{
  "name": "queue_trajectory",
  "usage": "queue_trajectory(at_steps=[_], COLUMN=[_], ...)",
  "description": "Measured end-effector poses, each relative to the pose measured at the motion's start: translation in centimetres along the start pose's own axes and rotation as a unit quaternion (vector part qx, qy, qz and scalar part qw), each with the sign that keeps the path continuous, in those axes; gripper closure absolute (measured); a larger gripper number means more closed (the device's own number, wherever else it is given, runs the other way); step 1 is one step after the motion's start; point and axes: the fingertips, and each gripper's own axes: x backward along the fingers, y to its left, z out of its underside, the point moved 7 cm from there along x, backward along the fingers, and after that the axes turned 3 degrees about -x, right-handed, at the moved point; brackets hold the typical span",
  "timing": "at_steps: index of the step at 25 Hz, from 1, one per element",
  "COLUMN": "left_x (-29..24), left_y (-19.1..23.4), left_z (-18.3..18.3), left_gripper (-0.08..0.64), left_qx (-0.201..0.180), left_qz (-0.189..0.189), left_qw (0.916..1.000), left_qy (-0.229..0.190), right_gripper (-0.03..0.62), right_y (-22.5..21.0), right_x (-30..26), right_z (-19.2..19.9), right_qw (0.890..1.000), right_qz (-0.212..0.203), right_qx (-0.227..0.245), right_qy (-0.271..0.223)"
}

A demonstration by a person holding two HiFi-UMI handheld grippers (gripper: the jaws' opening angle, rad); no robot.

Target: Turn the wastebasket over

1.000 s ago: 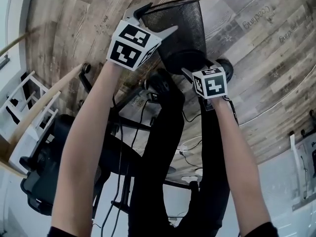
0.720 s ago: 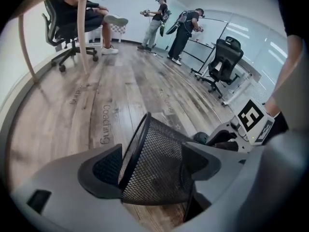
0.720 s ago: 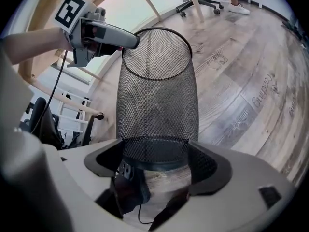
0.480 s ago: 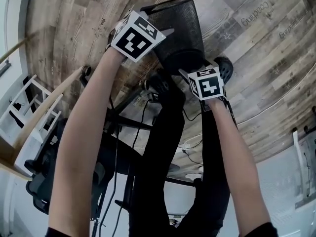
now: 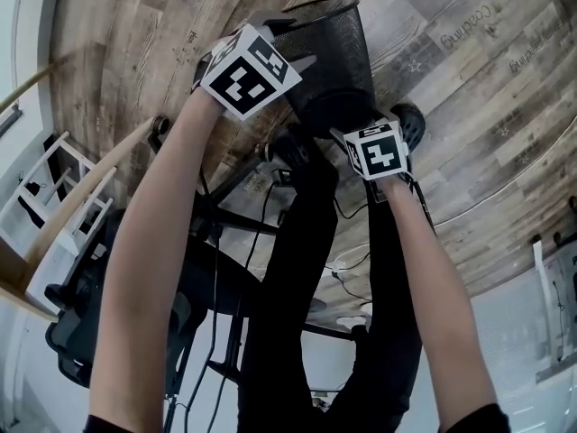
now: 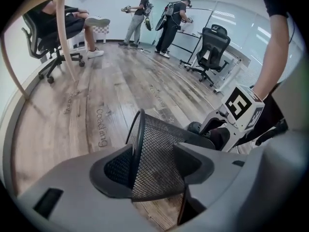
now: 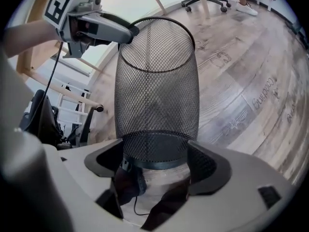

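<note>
A black wire-mesh wastebasket is held off the floor, its open mouth pointing away from me and its solid base toward me. My right gripper is shut on the base, and in the right gripper view both pads press its sides. My left gripper straddles the rim: in the left gripper view one jaw is inside the wastebasket and the other outside. Those jaws have just been closing, with the mesh wall between them and a gap still showing. The left gripper meets the wastebasket at its upper left.
Wood-plank floor lies below. My own legs in black trousers and a shoe are under the basket. An office chair, cables and a white shelf stand at the left. Other people and office chairs are far across the room.
The left gripper has rolled, so its marker cube shows a different face, and it sits a little closer on the rim. The right gripper and basket have barely moved.
</note>
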Motion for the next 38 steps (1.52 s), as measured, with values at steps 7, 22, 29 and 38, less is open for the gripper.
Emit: queue_trajectory(at_steps=[7,22,29,38], left_x=[1.0,1.8,2.1,2.1], left_y=[-4.1,-13.6,-17.8,-22.0], left_z=[-1.5,-2.8,-3.0,-2.3], left_gripper=[0.358,0.450,0.480,0.508], left_qx=[-0.037,-0.051,-0.053,-0.055], left_qz=[-0.001,0.008,0.014,0.022], left_qw=[0.9993,0.9986,0.9985,0.9982], left_qy=[-0.004,0.008,-0.002,-0.013], right_gripper=[0.189,0.412,0.385,0.448], right_y=[-0.2,-3.6,-3.2,-2.1], right_x=[3.2,14.4,13.0,13.5], right_z=[-0.4,-8.4,-6.4,-4.0], right_qw=[0.998,0.987,0.986,0.990], right_qz=[0.024,-0.045,-0.050,-0.059], right_qx=[0.061,-0.060,-0.128,-0.101], right_qy=[-0.021,-0.145,-0.095,-0.076])
